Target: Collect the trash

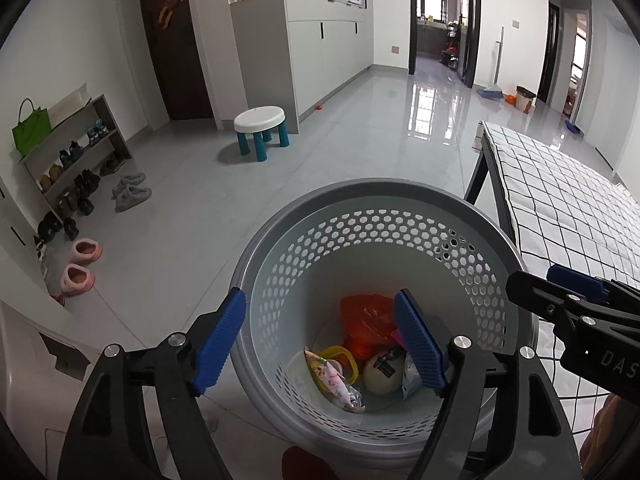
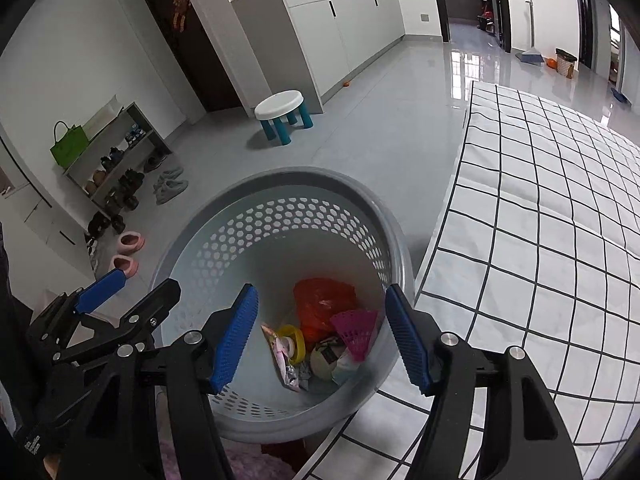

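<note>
Grey-tiled room, checked worktop (image 2: 540, 220) at right, perforated grey bin (image 2: 280, 184) on the floor beside it.
Both grippers hang over the bin mouth, jaws wide and empty, left gripper (image 1: 320, 344) and right gripper (image 2: 322, 338), likely just after a drop. Trash lies at the bin's bottom: orange bag (image 2: 322, 300), pink shuttlecock (image 2: 356, 330), yellow ring (image 1: 340, 358), pale ball (image 1: 382, 372), wrappers.

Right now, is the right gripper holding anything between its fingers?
No: in the right wrist view the right gripper stands open and empty over the basket, with the pink shuttlecock lying down inside it.
</note>
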Available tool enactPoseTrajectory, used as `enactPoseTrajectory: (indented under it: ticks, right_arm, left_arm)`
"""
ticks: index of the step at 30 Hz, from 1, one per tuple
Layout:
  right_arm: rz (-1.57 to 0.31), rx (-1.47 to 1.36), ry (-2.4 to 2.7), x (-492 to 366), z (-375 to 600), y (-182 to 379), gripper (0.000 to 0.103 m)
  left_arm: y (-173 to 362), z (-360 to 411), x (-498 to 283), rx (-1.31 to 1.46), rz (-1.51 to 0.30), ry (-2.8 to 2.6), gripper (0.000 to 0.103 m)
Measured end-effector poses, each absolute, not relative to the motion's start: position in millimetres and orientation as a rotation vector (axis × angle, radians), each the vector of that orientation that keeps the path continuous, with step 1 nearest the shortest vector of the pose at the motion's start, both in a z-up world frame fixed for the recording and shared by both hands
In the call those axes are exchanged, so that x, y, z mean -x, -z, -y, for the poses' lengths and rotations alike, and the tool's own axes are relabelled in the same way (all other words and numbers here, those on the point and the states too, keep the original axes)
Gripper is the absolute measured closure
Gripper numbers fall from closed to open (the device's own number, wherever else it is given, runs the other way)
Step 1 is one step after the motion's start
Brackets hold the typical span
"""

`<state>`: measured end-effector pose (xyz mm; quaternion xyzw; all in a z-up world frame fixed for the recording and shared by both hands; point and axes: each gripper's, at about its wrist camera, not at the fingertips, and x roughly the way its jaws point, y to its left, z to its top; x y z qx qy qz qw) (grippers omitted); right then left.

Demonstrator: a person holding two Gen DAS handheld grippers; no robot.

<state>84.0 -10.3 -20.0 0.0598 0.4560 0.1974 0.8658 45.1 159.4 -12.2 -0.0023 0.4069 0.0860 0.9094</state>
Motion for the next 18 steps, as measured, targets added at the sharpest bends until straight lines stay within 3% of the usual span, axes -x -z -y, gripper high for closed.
enactPoseTrajectory:
  ticks: [6,18]
  right_arm:
    - [-0.958,-0.12,-0.401,-84.9,15.1,21.2,0.039]
    - [-0.948,-0.089,-0.374,-83.6,12.3,20.7,0.038]
  left_arm:
    - [11.2,-161.6,-44.6,0.006,-0.832,-0.191,0.014]
    - [11.9,-166.2,-43.4,0.015,-0.832,-0.207,0.008]
